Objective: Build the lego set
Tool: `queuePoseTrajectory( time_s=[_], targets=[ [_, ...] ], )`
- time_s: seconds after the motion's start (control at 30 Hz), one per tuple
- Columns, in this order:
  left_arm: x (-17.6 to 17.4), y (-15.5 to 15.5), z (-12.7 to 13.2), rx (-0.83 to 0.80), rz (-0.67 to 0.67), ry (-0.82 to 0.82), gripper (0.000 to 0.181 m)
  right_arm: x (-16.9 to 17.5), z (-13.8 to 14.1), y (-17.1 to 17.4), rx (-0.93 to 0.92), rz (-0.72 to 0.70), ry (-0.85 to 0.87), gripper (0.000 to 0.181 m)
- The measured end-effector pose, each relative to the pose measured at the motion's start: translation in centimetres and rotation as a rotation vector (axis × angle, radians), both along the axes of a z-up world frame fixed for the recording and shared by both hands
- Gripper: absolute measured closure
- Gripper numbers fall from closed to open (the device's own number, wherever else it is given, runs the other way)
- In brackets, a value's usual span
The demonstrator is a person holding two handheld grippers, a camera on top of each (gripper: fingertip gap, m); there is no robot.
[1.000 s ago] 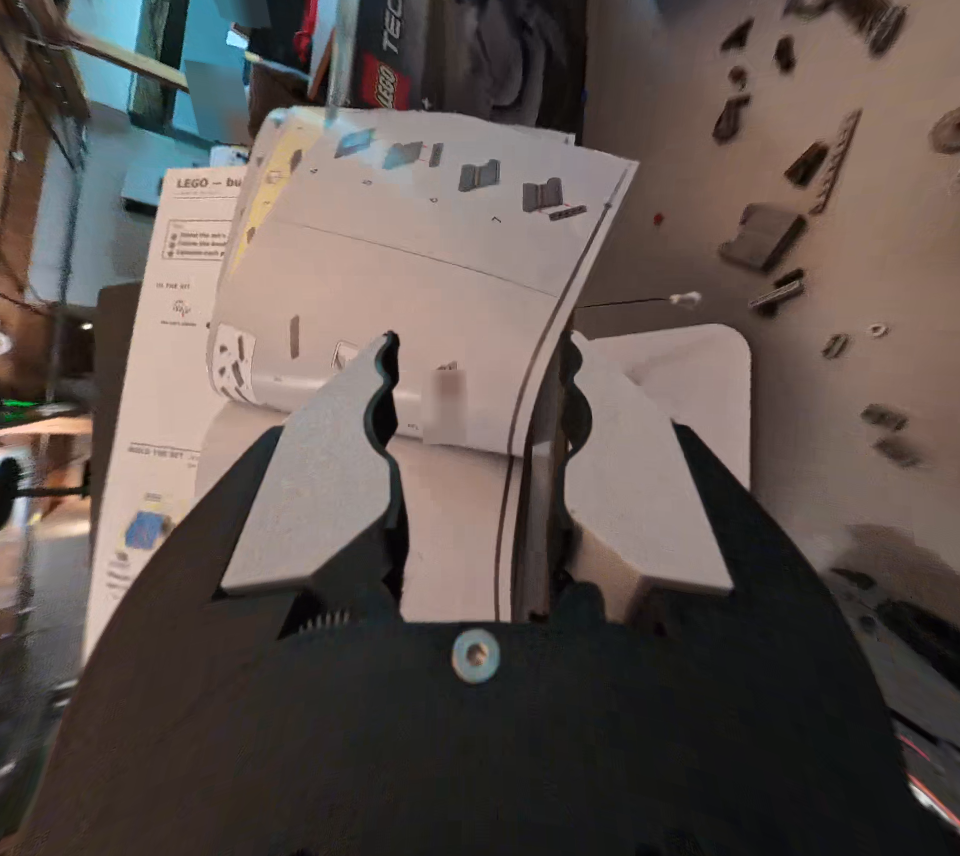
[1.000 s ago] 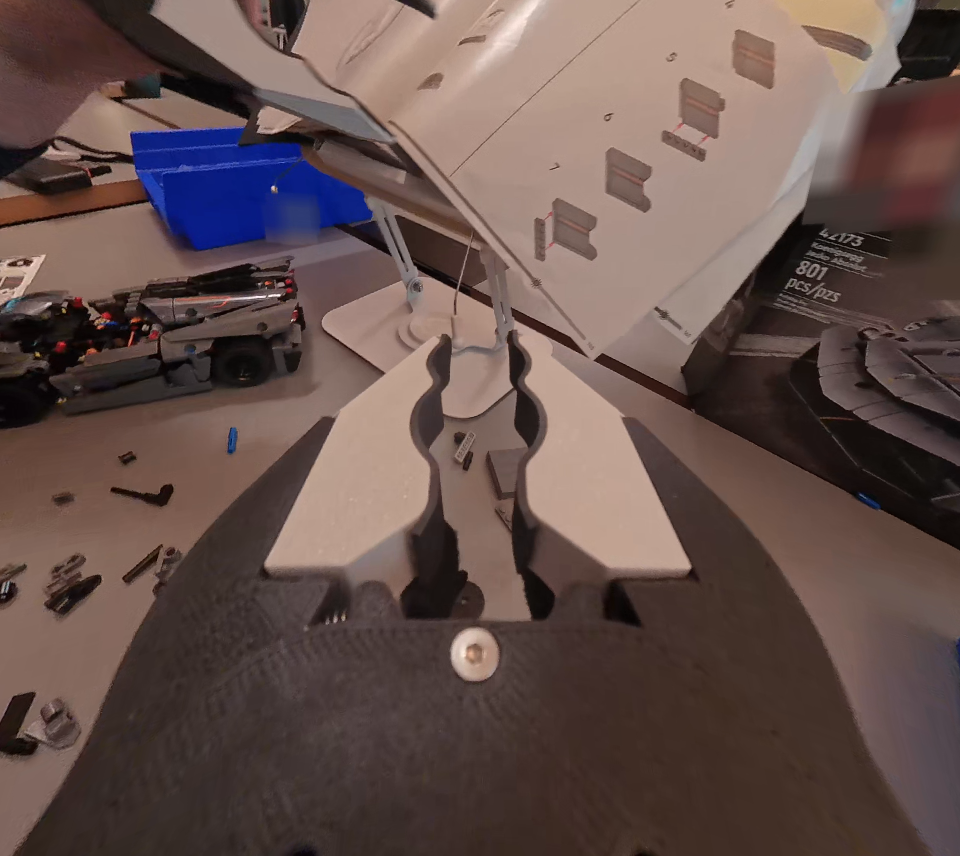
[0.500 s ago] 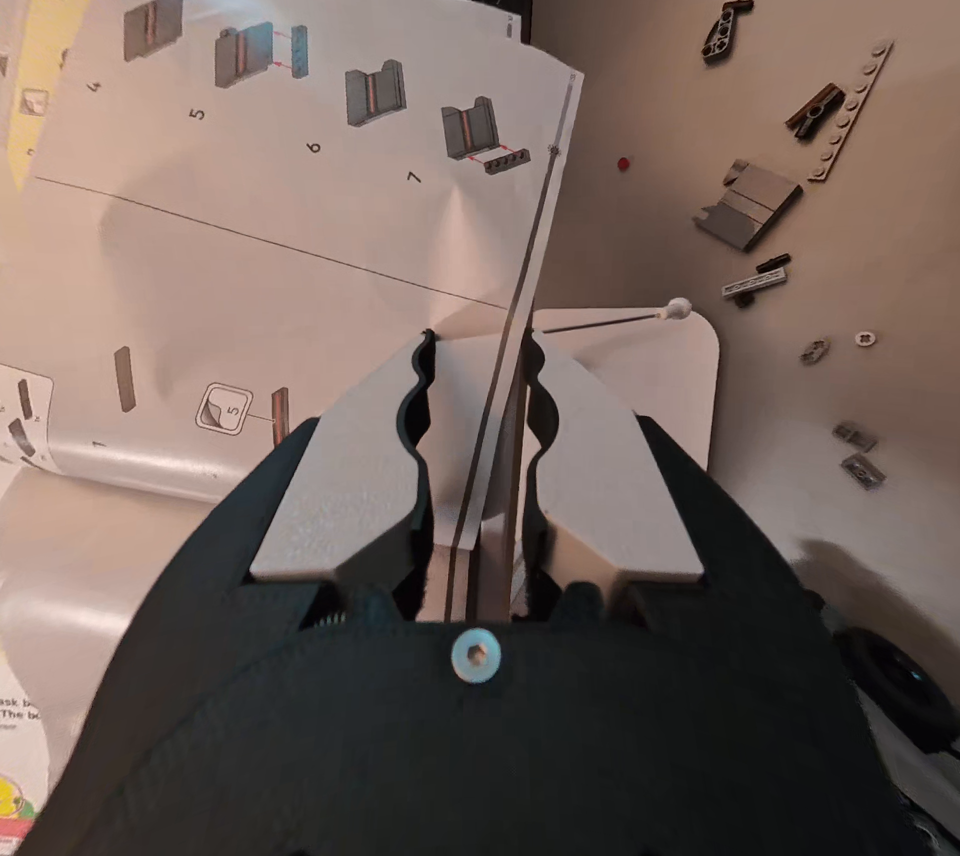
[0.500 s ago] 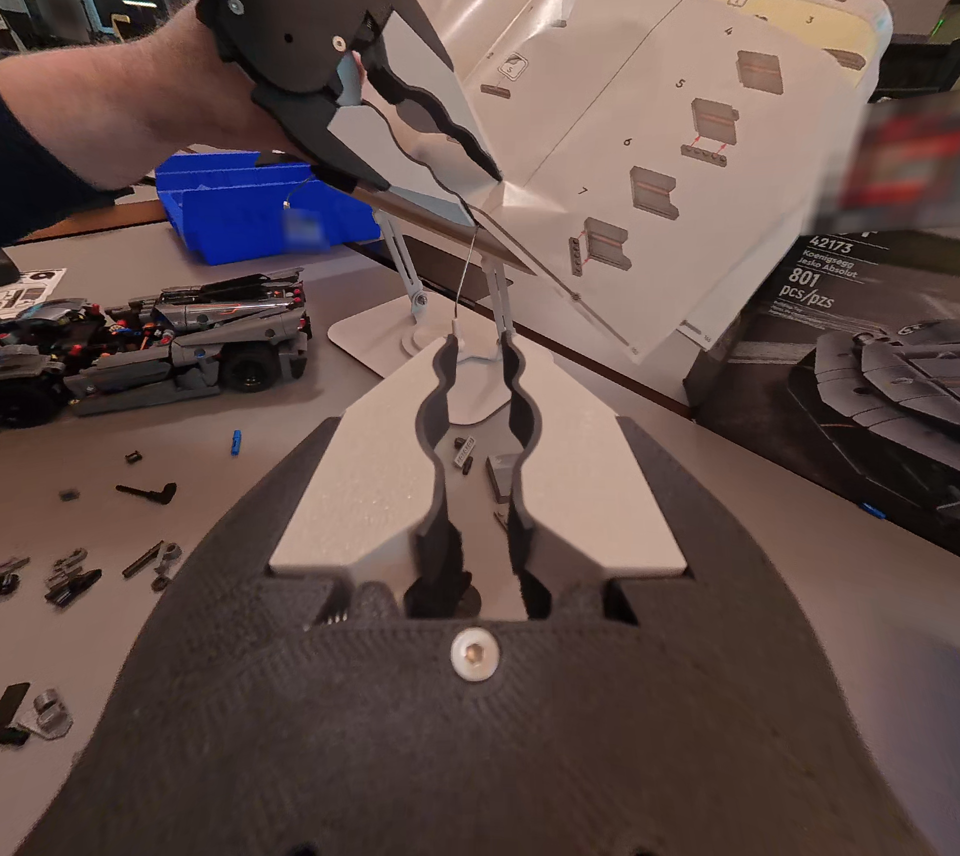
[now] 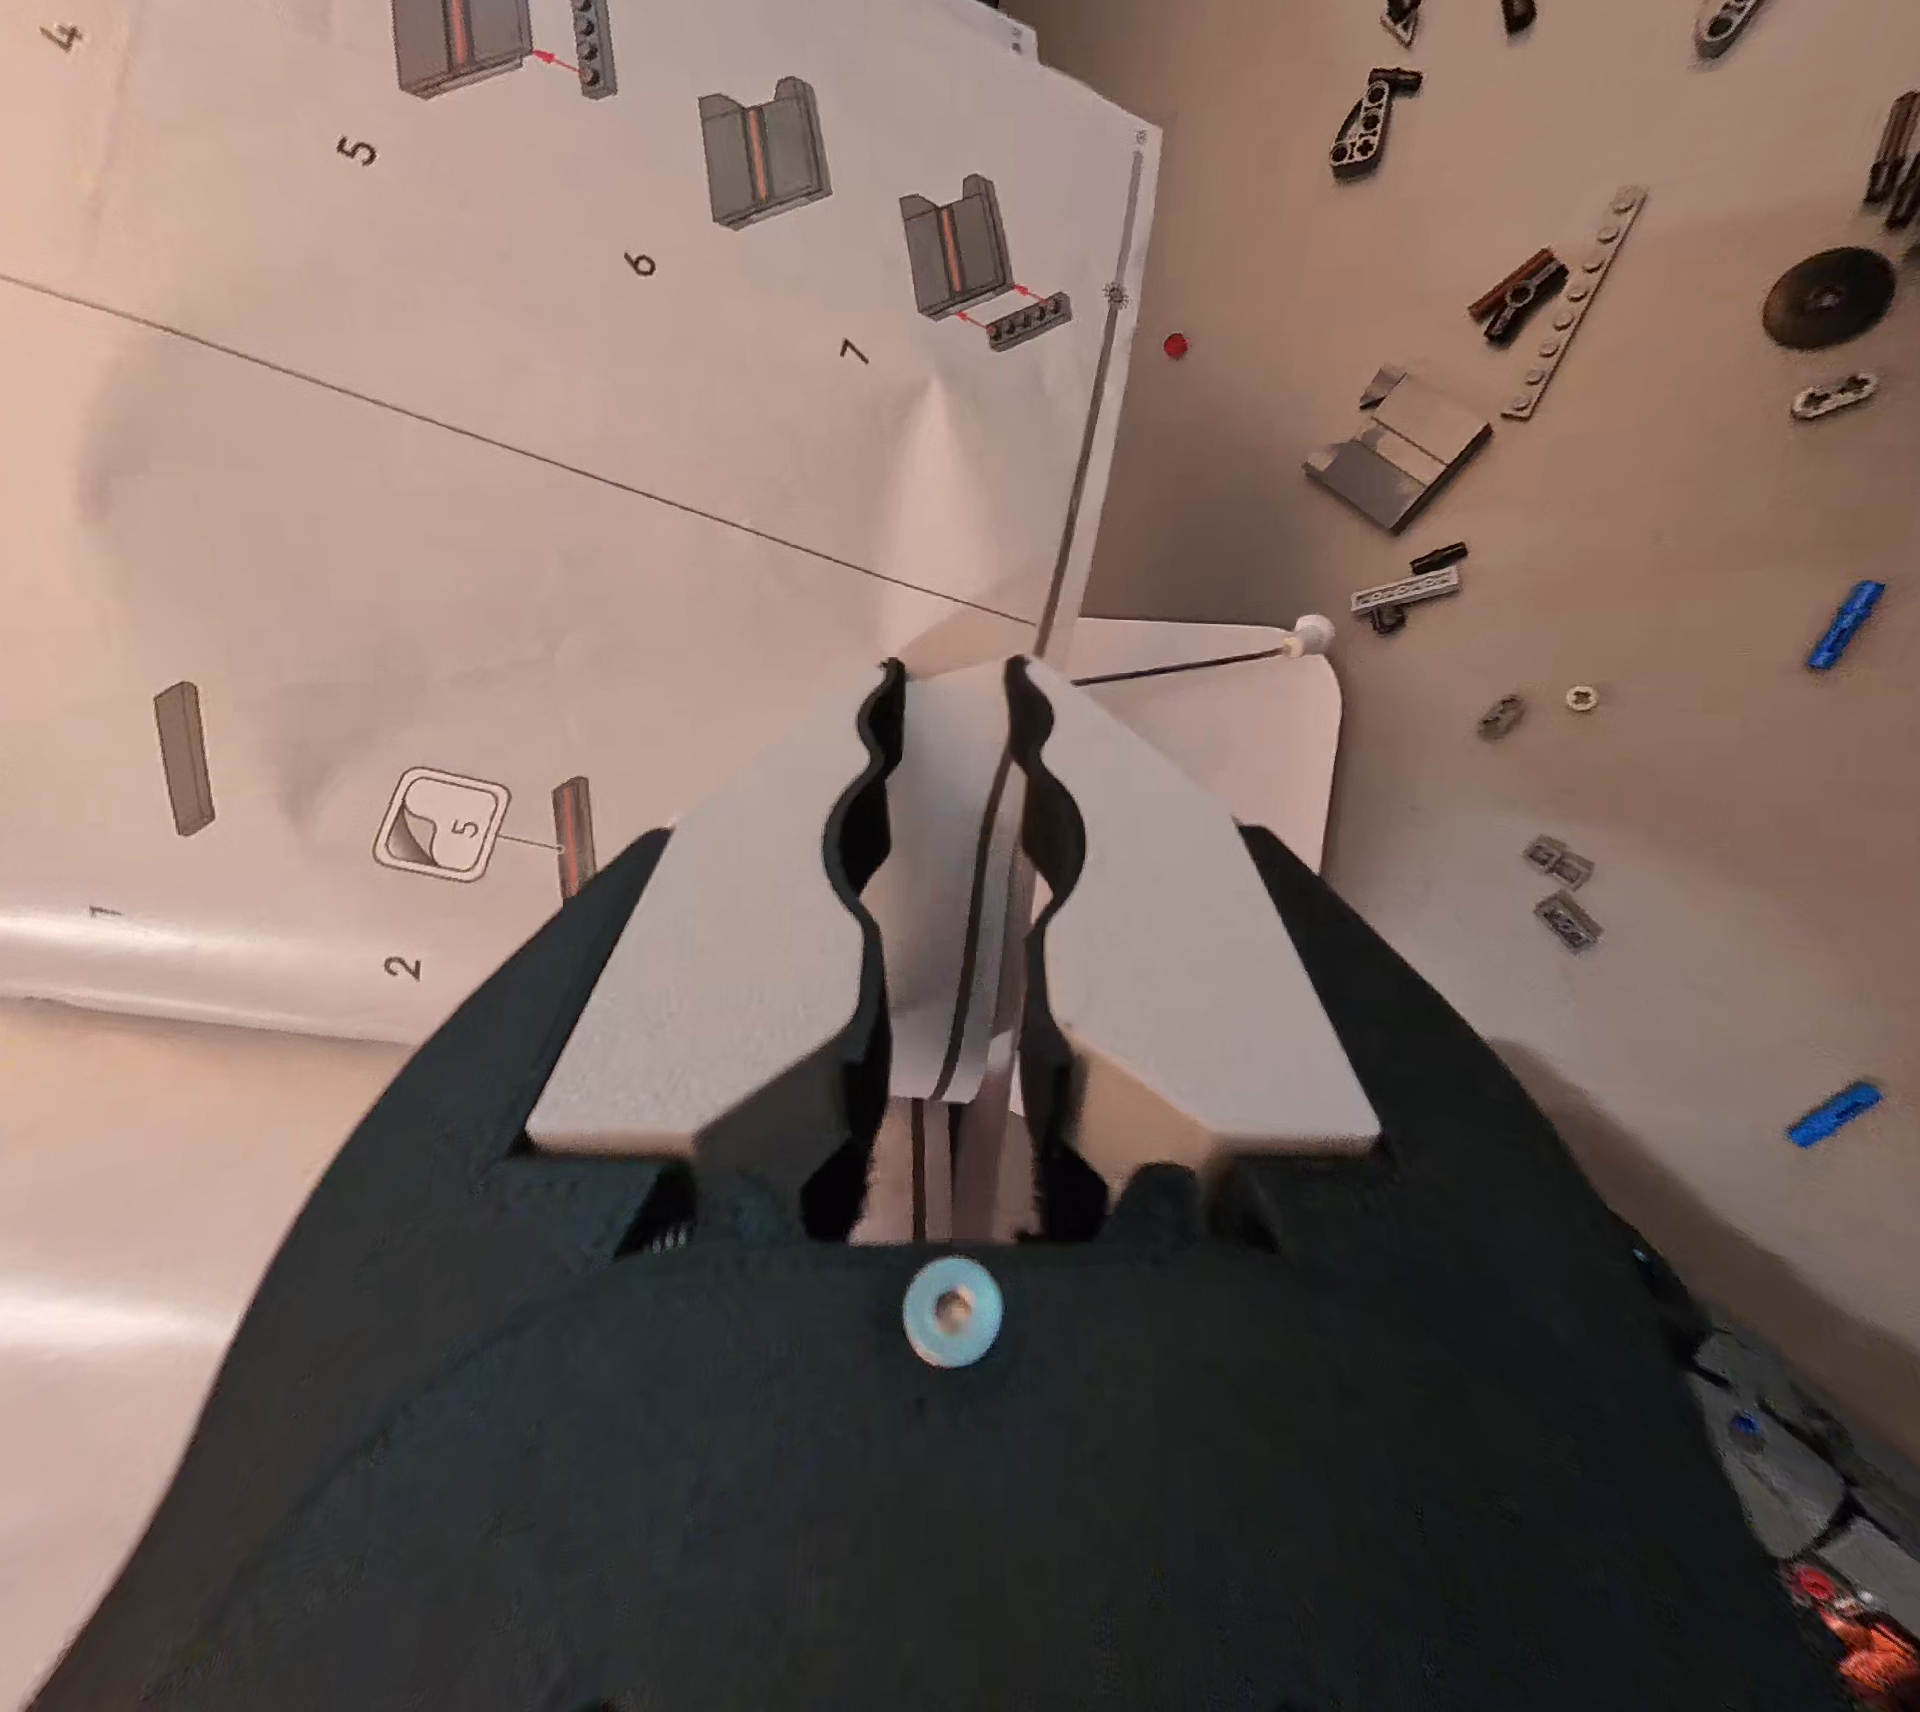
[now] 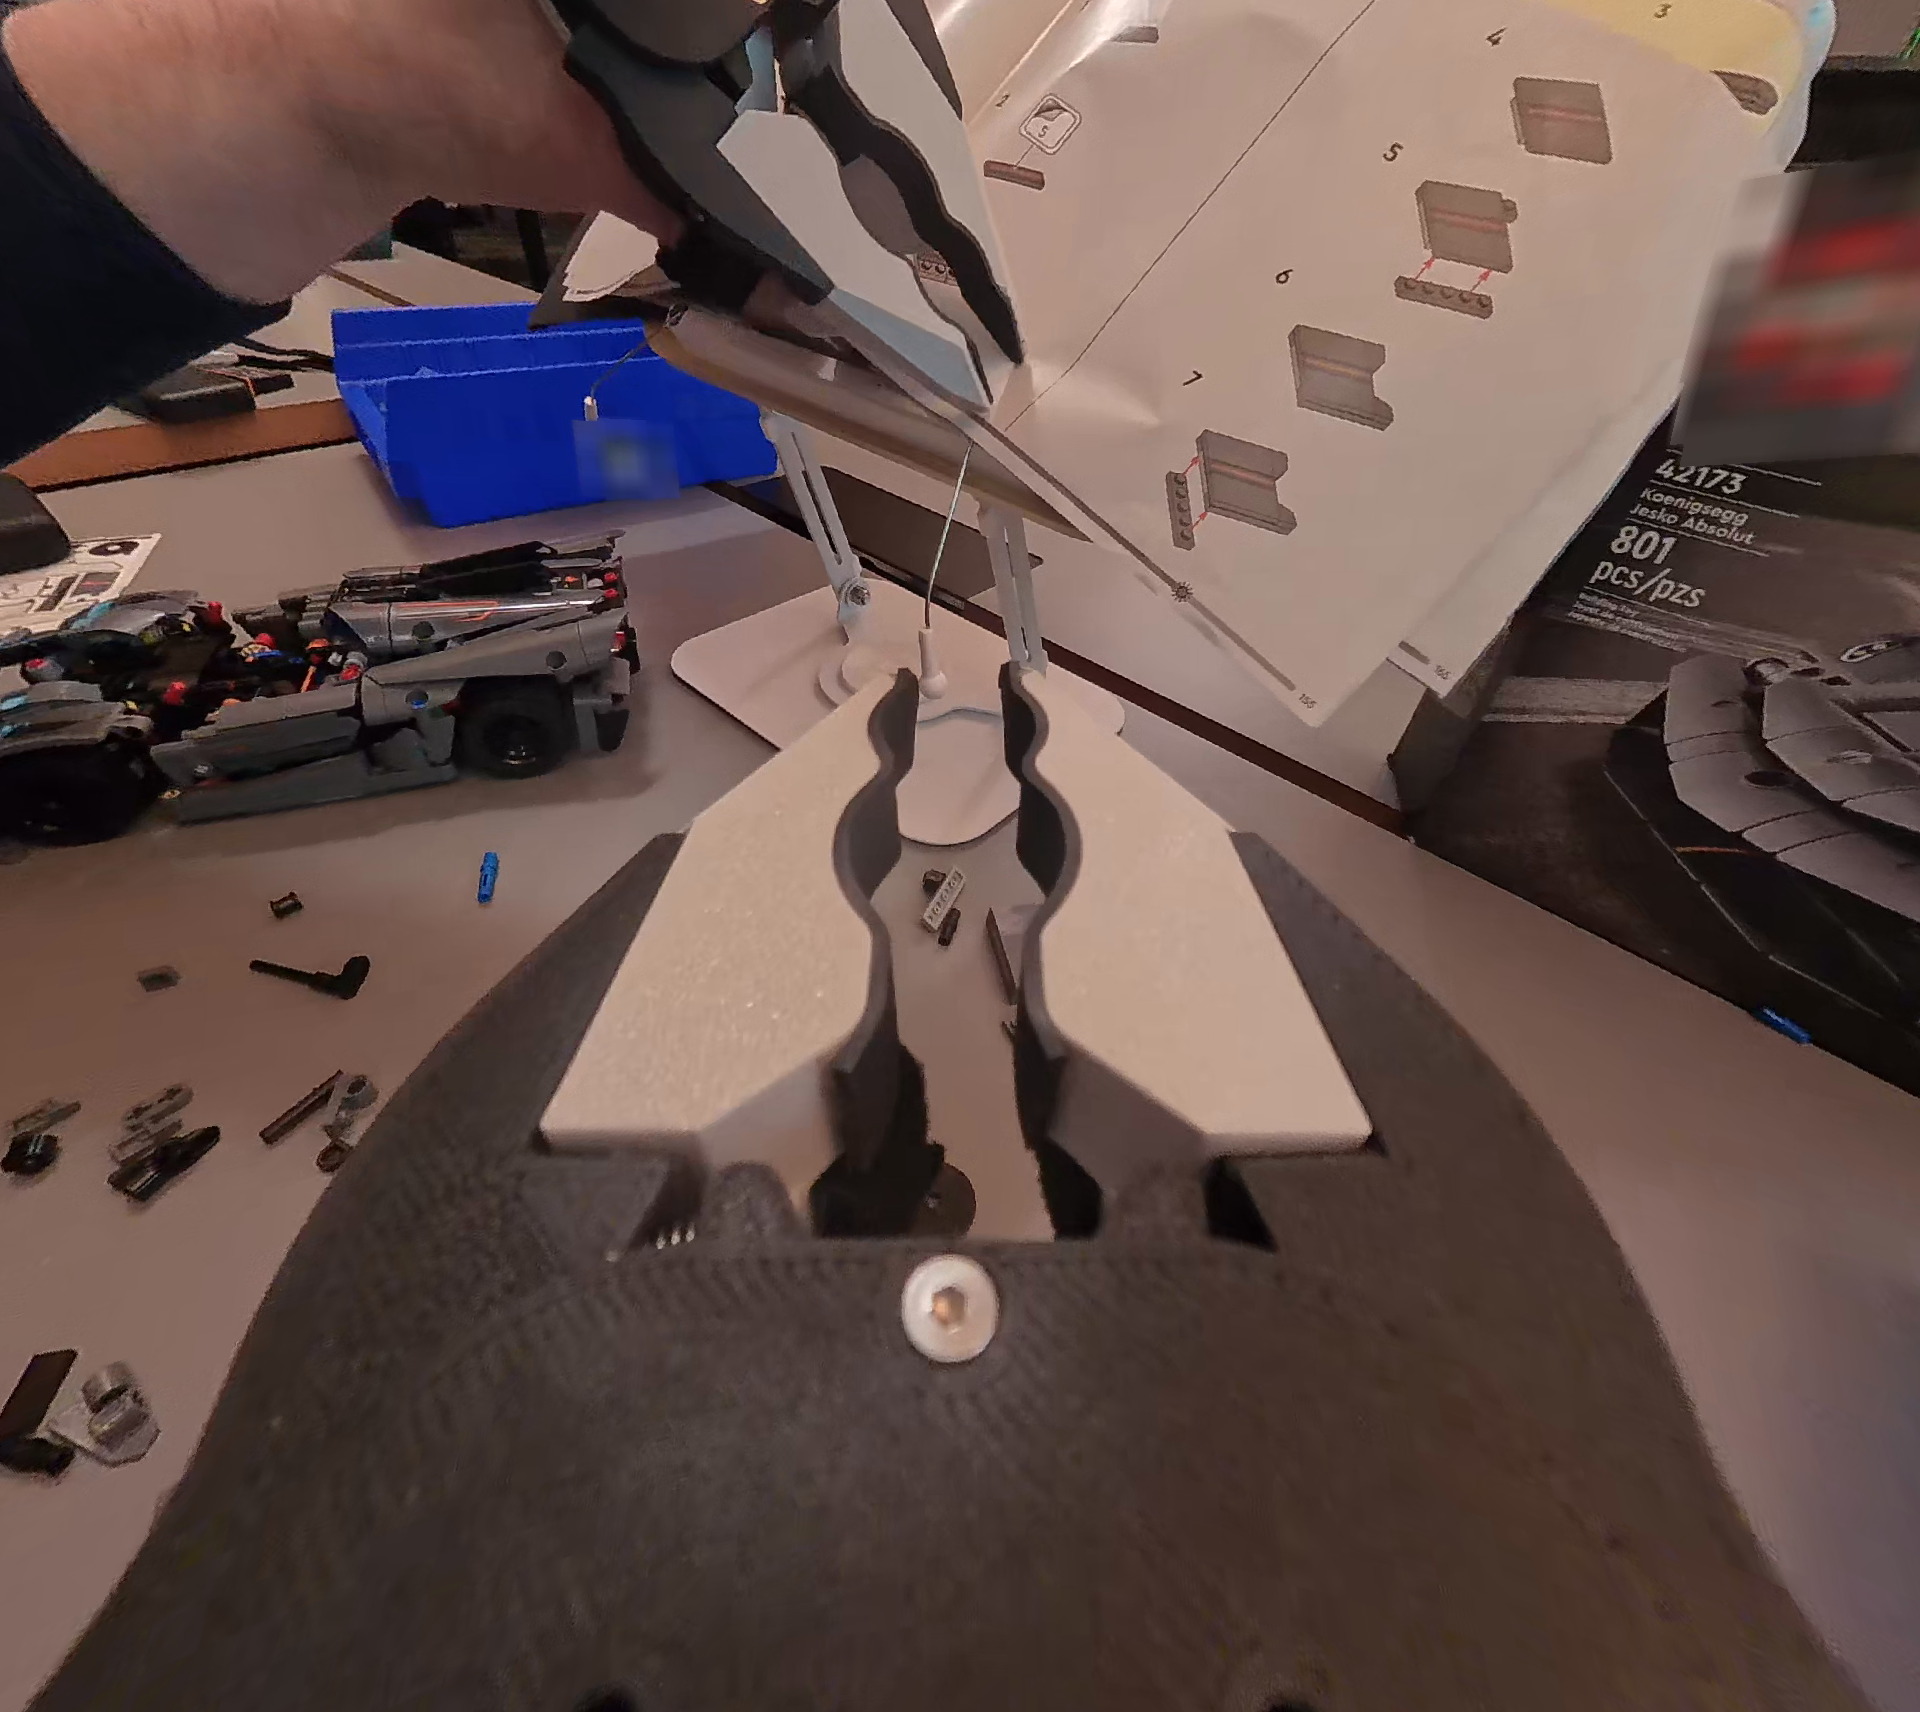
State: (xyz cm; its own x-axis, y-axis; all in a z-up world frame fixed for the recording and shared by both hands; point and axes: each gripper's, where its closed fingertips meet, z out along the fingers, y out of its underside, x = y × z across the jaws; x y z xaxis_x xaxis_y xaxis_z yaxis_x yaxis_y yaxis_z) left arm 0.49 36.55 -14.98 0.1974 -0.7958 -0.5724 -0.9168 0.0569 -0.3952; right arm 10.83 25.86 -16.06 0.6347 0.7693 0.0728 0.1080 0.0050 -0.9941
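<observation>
So the left gripper was up at the instruction booklet, which sat open on a white stand at the back of the table. Its jaws were only a narrow gap apart, with the lower edge of the page and the stand's ledge running between them. Couldn't honestly tell whether it was pinching the paper or just sitting around it. From the other side you could see a hand wrapped around that gripper, angled down at the page corner.

The right gripper hung low over the table, jaws a small way apart with nothing in them, pointed at the stand's base.

The half-built grey and black car sat off to the left of the stand, with a blue bin behind it. Loose parts were scattered all over the tabletop, a few small ones just in front of the stand's base. The set's dark box stood on the right, under the booklet's overhanging page.
</observation>
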Motion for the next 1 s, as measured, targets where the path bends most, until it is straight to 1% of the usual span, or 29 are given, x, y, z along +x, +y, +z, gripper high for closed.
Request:
queuePoseTrajectory(
  time_s=[0.07,0.17,0.2,0.23,0.27,0.33,0.4,0.53,0.8,1.0],
  targets=[
    [-0.04,0.15,0.15,-0.011,-0.002,-0.018,0.169,0.12,-0.04,0.07,-0.006,0.000,0.006,0.168],
    [0.01,-0.21,-0.04,-0.006,-0.025,-0.010,0.161,0.11,-0.26,0.16,-0.013,0.001,0.004,0.168],
    [0.07,-0.41,-0.16,0.004,-0.038,0.002,0.155,0.07,-0.35,0.19,-0.015,0.002,0.002,0.168],
    [0.09,-0.62,-0.44,0.013,-0.051,0.021,0.145,0.01,-0.40,0.19,-0.016,0.004,0.001,0.168],
    [0.02,-0.61,-0.65,0.034,-0.051,0.042,0.141,-0.04,-0.43,0.16,-0.017,0.006,0.001,0.168],
    [-0.10,-0.43,-0.81,0.108,-0.060,0.092,0.142,-0.15,-0.42,0.07,-0.014,0.010,0.000,0.168],
    [-0.23,-0.08,-0.51,0.170,-0.056,0.121,0.152,-0.24,-0.40,-0.02,-0.012,0.012,-0.003,0.168],
    [-0.18,-0.14,-0.50,0.114,-0.046,0.070,0.154,-0.29,-0.40,-0.08,-0.013,0.016,0.000,0.168],
    [-0.15,-0.41,-0.48,-0.059,-0.028,-0.083,0.160,-0.35,-0.40,-0.17,-0.018,0.024,0.006,0.168],
    [-0.13,-0.69,-0.29,-0.185,-0.030,-0.168,0.164,-0.37,-0.39,-0.21,-0.020,0.028,0.008,0.168]
  ],
)
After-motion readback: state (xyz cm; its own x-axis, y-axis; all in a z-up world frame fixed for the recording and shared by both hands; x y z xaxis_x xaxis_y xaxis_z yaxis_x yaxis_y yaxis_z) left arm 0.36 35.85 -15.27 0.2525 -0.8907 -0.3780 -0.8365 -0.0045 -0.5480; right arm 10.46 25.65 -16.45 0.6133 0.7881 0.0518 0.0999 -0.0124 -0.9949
